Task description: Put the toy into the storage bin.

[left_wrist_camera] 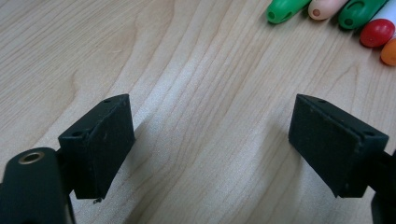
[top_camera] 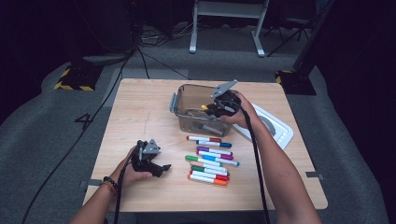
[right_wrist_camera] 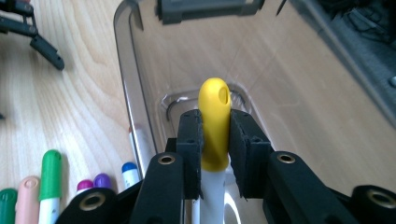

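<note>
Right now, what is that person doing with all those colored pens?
A person is putting markers into a clear plastic box on a wooden table. The right gripper has its jaws shut on a yellow-capped marker and holds it over the inside of the box. The left gripper rests near the table with its jaws open and nothing between them. A row of other markers lies on the table in front of the box.

Wooden table: clear bin under right gripper, white lid just beyond; row of markers btwn bin & left gripper, which rests on tabletop.
</note>
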A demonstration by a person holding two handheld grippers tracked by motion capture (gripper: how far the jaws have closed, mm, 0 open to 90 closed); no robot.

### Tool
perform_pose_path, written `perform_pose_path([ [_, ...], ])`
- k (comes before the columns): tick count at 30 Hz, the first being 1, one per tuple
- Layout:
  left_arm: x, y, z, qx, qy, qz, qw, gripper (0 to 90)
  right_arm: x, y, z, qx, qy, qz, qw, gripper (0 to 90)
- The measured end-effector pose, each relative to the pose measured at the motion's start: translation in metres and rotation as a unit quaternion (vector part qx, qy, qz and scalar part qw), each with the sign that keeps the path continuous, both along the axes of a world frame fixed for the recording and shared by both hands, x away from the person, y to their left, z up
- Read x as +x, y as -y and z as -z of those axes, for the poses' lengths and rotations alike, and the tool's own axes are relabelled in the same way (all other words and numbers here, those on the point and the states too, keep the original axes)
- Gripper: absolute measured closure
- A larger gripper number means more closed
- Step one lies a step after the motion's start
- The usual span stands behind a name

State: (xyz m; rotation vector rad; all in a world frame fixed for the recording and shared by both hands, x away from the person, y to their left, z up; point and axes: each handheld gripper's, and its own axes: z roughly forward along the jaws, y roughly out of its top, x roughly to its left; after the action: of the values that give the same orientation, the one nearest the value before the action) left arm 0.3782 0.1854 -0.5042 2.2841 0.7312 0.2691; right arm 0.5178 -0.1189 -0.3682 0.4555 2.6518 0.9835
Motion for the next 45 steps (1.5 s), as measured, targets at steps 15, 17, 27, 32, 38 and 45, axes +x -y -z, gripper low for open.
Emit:
perform_pose_path([
  [15, 0.000, 0.000, 0.000, 0.000, 0.000, 0.000, 1.0000, 14.6, 0.002, -0.002, 0.007, 0.002, -0.008, 0.011, 0.9999, 77.2],
  [17, 0.000, 0.000, 0.000, 0.000, 0.000, 0.000, 1.0000, 14.6, 0.001, -0.001, 0.007, 0.008, -0.009, 0.011, 0.9999, 75.9],
  [27, 0.000, 0.000, 0.000, 0.000, 0.000, 0.000, 1.0000, 14.6, -0.023, 0.017, -0.014, 0.079, 0.019, 0.010, 0.9967, 63.1],
  [32, 0.000, 0.000, 0.000, 0.000, 0.000, 0.000, 1.0000, 14.6, -0.052, 0.031, -0.029, 0.116, 0.036, -0.009, 0.9926, 52.3],
  [38, 0.000, 0.000, 0.000, 0.000, 0.000, 0.000, 1.0000, 14.6, -0.092, 0.042, -0.038, 0.127, 0.050, -0.036, 0.9900, 43.4],
  [45, 0.000, 0.000, 0.000, 0.000, 0.000, 0.000, 1.0000, 14.6, -0.136, 0.043, -0.018, 0.123, 0.053, -0.055, 0.9894, 39.8],
])
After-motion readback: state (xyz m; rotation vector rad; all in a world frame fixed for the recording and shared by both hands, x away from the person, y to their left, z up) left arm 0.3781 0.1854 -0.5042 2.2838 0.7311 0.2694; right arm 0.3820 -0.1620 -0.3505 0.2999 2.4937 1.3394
